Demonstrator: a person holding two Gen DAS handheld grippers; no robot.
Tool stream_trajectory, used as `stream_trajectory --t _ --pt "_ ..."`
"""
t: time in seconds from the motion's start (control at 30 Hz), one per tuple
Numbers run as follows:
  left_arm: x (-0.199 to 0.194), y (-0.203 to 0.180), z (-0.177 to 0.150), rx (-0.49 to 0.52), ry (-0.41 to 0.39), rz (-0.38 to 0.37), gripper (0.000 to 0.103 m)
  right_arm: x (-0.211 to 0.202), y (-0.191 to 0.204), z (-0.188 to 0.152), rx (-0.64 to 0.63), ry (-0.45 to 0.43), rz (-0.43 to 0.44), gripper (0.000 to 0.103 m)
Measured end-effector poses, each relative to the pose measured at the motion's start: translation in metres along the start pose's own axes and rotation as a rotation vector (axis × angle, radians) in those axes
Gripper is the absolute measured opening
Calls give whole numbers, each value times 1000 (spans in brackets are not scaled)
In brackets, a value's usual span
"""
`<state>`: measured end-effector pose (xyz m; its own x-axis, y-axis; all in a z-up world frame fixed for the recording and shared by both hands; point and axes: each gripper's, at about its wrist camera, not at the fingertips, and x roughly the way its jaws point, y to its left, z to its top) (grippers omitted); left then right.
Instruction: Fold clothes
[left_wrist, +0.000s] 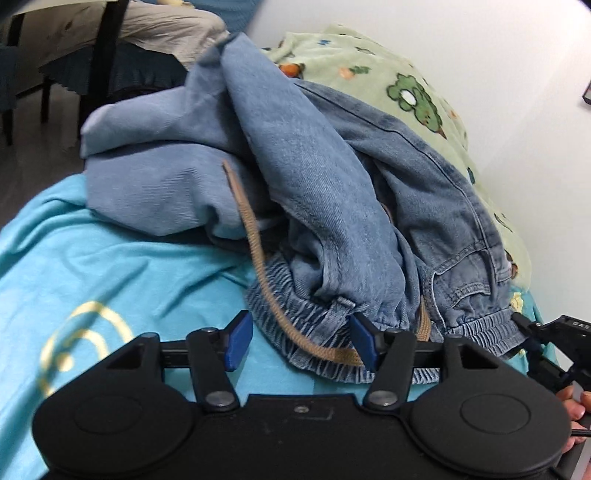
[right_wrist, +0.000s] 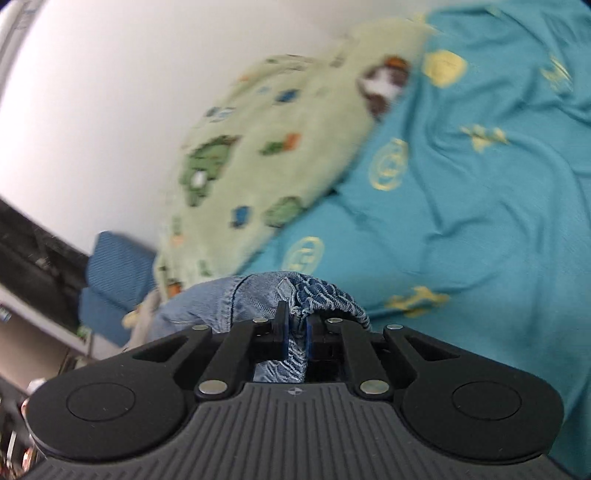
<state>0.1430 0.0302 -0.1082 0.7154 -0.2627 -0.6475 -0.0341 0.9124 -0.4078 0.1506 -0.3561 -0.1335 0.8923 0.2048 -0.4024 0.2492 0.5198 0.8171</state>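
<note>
Crumpled blue jeans with an elastic waistband and a tan drawstring lie in a heap on the teal bedsheet. My left gripper is open, its blue pads either side of the waistband and drawstring, not clamped. My right gripper is shut on the jeans' elastic waistband, with denim bunched between and over its fingers. The right gripper also shows in the left wrist view at the waistband's right end.
A green patterned fleece blanket lies behind the jeans against the white wall; it also shows in the right wrist view. A light blue folded garment lies left of the jeans. Dark chair legs stand beyond the bed.
</note>
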Motion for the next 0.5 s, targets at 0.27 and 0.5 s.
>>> stream_trajectory --t 0.27,0.5 --pt "20 4 -5 1 -6 -43 57 5 9 -6 -67 9 16 19" --pt "39 0 -4 19 -21 -66 59 9 16 -8 -103 1 62 38"
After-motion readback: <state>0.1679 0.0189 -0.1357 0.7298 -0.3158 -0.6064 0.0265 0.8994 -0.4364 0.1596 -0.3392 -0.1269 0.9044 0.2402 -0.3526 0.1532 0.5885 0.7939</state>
